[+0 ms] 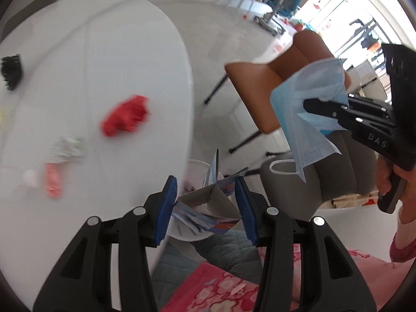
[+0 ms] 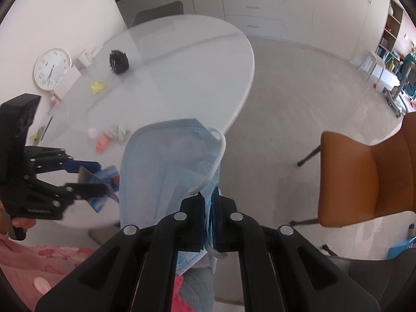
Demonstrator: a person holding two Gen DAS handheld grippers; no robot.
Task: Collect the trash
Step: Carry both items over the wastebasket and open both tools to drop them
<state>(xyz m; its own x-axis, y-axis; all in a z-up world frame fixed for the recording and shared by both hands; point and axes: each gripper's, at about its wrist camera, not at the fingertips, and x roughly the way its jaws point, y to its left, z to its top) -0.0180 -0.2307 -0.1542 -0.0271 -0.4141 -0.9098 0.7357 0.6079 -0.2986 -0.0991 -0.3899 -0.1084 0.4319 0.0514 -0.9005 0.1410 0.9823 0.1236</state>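
We note a white oval worktop (image 2: 182,59) on pale grey floor (image 2: 299,83). Cream cabinets (image 2: 273,2) line the far wall; a round clock (image 2: 52,69) leans at the left wall. An orange chair (image 2: 364,179) stands right. Bright windows (image 1: 345,15) wash the far corner.

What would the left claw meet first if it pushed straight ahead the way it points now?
Probably the white bin just past the folded carton held by the left claw, off the table edge; depth is unclear.
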